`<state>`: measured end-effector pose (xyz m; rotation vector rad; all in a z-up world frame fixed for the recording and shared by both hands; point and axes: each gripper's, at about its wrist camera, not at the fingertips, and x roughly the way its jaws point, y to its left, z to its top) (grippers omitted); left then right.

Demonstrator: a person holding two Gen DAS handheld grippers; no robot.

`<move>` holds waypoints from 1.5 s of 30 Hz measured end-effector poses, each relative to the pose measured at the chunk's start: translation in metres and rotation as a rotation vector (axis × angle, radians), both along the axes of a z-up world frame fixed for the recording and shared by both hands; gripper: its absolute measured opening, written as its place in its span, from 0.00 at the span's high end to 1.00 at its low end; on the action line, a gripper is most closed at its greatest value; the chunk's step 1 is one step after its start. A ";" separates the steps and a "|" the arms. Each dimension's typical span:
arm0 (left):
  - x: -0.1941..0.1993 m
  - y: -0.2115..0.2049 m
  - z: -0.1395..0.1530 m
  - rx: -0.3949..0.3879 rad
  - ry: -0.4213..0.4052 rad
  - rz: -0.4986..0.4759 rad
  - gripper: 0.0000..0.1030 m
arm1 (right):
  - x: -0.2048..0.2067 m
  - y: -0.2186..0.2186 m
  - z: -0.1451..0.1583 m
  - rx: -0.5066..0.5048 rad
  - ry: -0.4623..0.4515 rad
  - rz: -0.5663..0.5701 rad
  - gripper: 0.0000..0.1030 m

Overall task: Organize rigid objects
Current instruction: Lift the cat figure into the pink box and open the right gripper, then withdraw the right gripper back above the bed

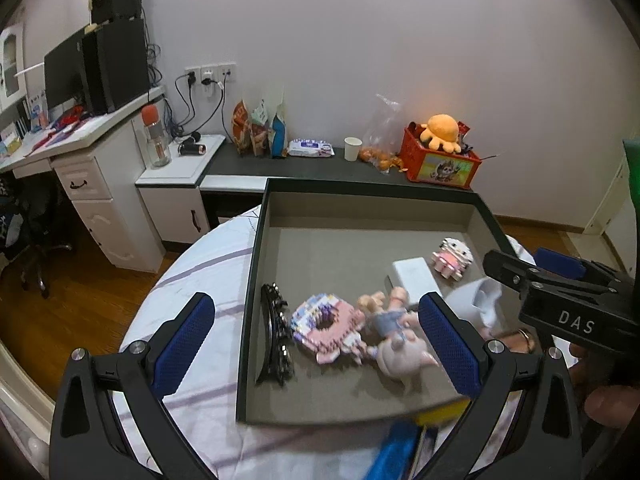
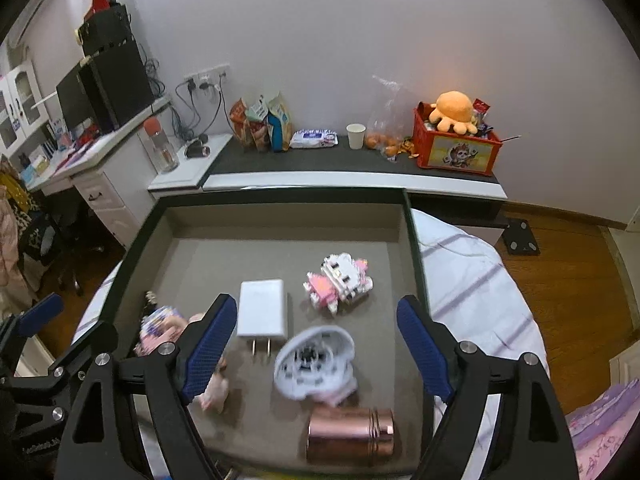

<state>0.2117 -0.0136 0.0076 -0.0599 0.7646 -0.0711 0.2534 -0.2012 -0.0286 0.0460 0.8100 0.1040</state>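
A dark-rimmed box (image 1: 256, 264) with a grey floor sits on the bed; it also shows in the right wrist view (image 2: 414, 248). Inside lie a black hair clip (image 1: 276, 340), a pink block donut (image 1: 324, 328), a pig doll (image 1: 396, 340), a white charger (image 2: 262, 308), a pink-and-white block figure (image 2: 340, 280), a blurred white toy (image 2: 316, 364) and a rose-gold cylinder (image 2: 350, 434). My left gripper (image 1: 316, 344) is open over the box's near left part. My right gripper (image 2: 316, 348) is open above the white toy, which looks free of the fingers.
The bed has a white striped sheet (image 2: 472, 280). A blue and yellow object (image 1: 404, 444) lies at the box's near edge. Behind are a low dark shelf (image 2: 320, 156) with snacks, a paper cup (image 2: 356, 136) and a red crate (image 2: 456, 148), and a white desk (image 1: 96, 160).
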 end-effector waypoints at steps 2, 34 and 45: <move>-0.012 -0.002 0.006 0.002 -0.009 -0.002 0.00 | -0.016 -0.005 0.003 0.014 -0.008 -0.018 0.17; -0.102 -0.029 -0.062 0.117 0.160 -0.057 0.00 | -0.152 -0.042 -0.041 0.097 0.060 -0.102 0.11; -0.077 -0.030 -0.086 0.062 0.203 -0.127 0.00 | -0.136 -0.031 -0.050 0.073 0.095 -0.096 0.11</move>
